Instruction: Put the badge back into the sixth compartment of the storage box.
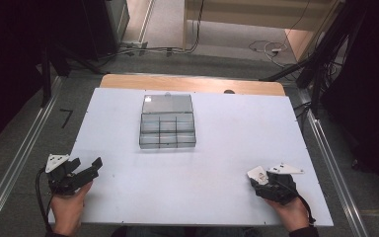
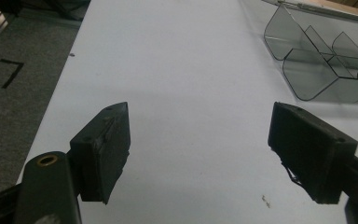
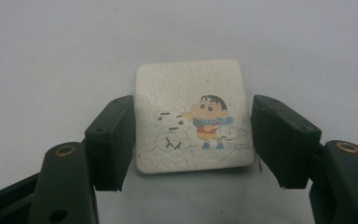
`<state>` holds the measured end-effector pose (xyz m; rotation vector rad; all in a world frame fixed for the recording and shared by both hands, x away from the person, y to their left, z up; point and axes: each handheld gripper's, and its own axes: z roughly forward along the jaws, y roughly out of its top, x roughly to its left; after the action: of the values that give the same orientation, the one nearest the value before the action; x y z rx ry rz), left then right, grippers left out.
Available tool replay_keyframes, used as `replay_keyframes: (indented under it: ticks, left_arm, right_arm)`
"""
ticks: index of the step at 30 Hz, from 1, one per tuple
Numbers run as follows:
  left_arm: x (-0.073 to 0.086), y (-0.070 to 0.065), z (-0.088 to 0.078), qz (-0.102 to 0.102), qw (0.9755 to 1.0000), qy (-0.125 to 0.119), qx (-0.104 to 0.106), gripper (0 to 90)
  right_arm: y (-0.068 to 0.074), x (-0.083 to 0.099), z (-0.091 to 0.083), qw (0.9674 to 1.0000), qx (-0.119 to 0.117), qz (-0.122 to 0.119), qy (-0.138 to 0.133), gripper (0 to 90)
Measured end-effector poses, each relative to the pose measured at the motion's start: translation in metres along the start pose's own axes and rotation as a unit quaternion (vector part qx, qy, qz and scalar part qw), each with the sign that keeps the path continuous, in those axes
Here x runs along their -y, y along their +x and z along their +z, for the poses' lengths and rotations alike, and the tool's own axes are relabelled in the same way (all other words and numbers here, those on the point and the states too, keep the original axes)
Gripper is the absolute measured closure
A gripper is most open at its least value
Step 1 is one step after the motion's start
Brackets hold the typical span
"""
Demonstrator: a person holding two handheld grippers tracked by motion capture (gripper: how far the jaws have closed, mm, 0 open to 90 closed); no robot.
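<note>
A white square tile [image 3: 193, 116] with a small cartoon figure printed on it lies flat on the white tabletop [image 3: 51, 56]. My right gripper [image 3: 193, 140] is shut on it, one black pad against each side edge. In the high view the tile [image 1: 257, 173] sits at the near right, at the tip of the right gripper [image 1: 260, 178]. My left gripper [image 1: 86, 166] rests at the near left with its jaws wide apart. In its own view the left gripper [image 2: 198, 144] is open, with bare tabletop between the pads.
A clear plastic compartment box [image 1: 168, 131] stands at the middle far side with its lid [image 1: 168, 103] laid open behind it; the box [image 2: 317, 65] is also ahead and to the right of the left gripper. Metal rails and grey floor flank the white table [image 1: 187, 168].
</note>
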<state>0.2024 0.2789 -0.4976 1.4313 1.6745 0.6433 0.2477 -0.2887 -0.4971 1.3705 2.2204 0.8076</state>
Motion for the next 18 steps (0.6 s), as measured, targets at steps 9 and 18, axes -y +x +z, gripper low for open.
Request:
replay_keyframes:
  ticks: [9,18]
  left_arm:
    - [0.0,-0.004,0.001,0.004,1.0,0.0,0.003,21.1]
    - [0.0,-0.011,0.003,-0.005,0.9996,0.008,0.025,21.3]
  right_arm:
    - [0.013,-0.006,-0.008,0.9989,-0.013,-0.015,-0.042,31.1]
    - [0.02,-0.01,-0.008,0.998,-0.023,-0.021,-0.055,31.1]
